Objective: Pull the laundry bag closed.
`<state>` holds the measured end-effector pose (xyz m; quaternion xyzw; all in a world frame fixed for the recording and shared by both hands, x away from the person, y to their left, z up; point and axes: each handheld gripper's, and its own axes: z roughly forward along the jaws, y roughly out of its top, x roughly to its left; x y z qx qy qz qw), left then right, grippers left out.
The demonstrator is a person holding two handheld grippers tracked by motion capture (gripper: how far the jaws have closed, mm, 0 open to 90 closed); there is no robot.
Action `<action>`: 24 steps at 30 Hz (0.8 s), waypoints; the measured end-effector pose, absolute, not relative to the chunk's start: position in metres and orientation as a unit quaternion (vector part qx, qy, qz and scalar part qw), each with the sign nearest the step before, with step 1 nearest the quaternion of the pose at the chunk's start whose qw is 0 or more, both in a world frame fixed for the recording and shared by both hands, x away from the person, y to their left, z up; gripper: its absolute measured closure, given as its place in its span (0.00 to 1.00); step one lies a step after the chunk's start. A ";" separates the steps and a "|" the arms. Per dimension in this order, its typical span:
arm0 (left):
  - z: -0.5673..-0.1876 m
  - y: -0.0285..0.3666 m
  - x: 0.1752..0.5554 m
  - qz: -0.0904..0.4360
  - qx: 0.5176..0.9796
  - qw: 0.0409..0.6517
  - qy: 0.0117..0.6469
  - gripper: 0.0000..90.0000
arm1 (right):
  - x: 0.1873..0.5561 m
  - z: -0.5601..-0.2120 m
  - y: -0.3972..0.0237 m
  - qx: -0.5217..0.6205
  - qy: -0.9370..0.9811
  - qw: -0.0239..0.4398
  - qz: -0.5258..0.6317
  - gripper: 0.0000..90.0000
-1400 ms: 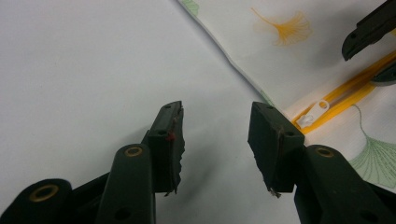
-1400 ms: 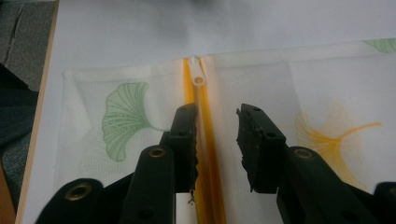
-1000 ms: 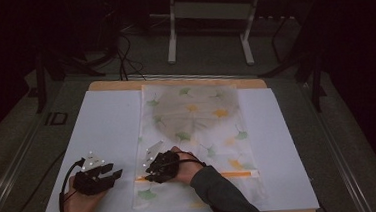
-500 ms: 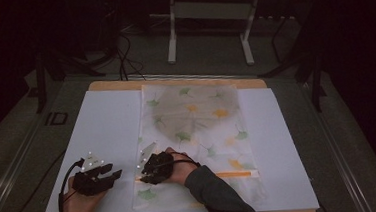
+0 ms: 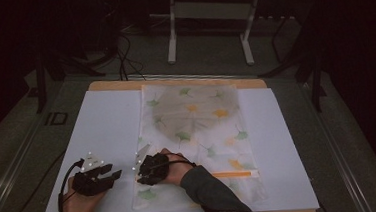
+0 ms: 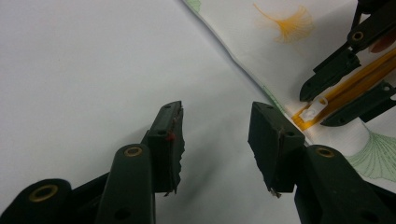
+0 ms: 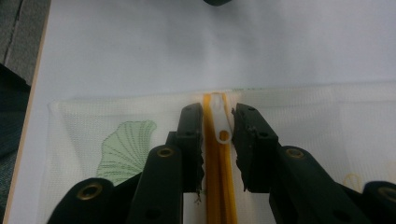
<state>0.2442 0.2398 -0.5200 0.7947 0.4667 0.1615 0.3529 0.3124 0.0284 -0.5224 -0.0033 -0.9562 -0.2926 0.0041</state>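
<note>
A white sheet-covered table (image 5: 102, 127) carries a translucent white mesh bag printed with ginkgo leaves (image 5: 198, 135). Its orange zipper (image 7: 218, 177) ends at a white plastic slider (image 7: 219, 119), flanked by the right gripper (image 7: 218, 123), whose jaws have just been closing without visibly pinching it. The left gripper (image 6: 215, 135) rests beside the bag, jaws apart, empty.

Hand-held gripper (image 7: 218, 140) astride zipper pull (image 7: 219, 122) — orange zipper (image 7: 218, 186)

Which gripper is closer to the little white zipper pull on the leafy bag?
The right gripper: its jaws sit on either side of the white zipper pull. The left gripper rests apart on the white sheet, beside the bag.
</note>
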 end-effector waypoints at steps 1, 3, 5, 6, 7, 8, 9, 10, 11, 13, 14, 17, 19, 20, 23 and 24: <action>-0.520 0.240 0.244 0.161 0.795 0.353 0.467 0.61 | 0.312 -0.522 0.029 -0.003 -0.957 0.002 -0.290 0.82; -0.520 0.240 0.244 0.161 0.795 0.353 0.466 0.61 | 0.311 -0.522 0.031 0.000 -0.958 0.000 -0.286 0.84; -0.520 0.240 0.244 0.161 0.795 0.353 0.467 0.61 | 0.311 -0.522 0.031 -0.001 -0.958 -0.001 -0.286 0.85; -0.520 0.239 0.244 0.161 0.794 0.353 0.467 0.61 | 0.311 -0.522 0.031 -0.002 -0.958 -0.001 -0.287 0.86; -0.520 0.239 0.244 0.160 0.795 0.353 0.467 0.61 | 0.312 -0.522 0.031 -0.004 -0.958 -0.001 -0.287 0.87; -0.520 0.239 0.244 0.160 0.795 0.352 0.467 0.61 | 0.312 -0.522 0.031 -0.006 -0.958 0.000 -0.288 0.88; -0.520 0.239 0.244 0.160 0.796 0.351 0.466 0.61 | 0.312 -0.522 0.031 -0.008 -0.958 0.002 -0.288 0.88; -0.520 0.238 0.244 0.159 0.796 0.351 0.466 0.61 | 0.313 -0.522 0.031 -0.006 -0.958 0.002 -0.287 0.90; -0.520 0.238 0.244 0.159 0.796 0.352 0.466 0.61 | 0.312 -0.521 0.032 -0.004 -0.959 -0.002 -0.283 0.91; -0.521 0.237 0.244 0.157 0.798 0.351 0.464 0.61 | 0.311 -0.522 0.033 -0.002 -0.960 0.000 -0.281 0.92; -0.521 0.237 0.244 0.157 0.798 0.351 0.464 0.61 | 0.311 -0.522 0.033 0.000 -0.960 -0.003 -0.281 0.92; -0.521 0.236 0.244 0.155 0.800 0.350 0.462 0.61 | 0.310 -0.522 0.033 0.000 -0.960 -0.006 -0.281 0.92; -0.520 0.235 0.243 0.151 0.801 0.350 0.461 0.61 | 0.309 -0.522 0.031 -0.002 -0.959 -0.006 -0.283 0.92; -0.520 0.235 0.242 0.146 0.802 0.352 0.460 0.61 | 0.309 -0.522 0.031 -0.004 -0.959 -0.007 -0.284 0.92; -0.520 0.231 0.241 0.131 0.810 0.351 0.451 0.61 | 0.309 -0.522 0.028 -0.004 -0.958 -0.009 -0.287 0.92; -0.520 0.231 0.241 0.131 0.810 0.351 0.451 0.61 | 0.309 -0.522 0.027 -0.005 -0.957 -0.008 -0.289 0.92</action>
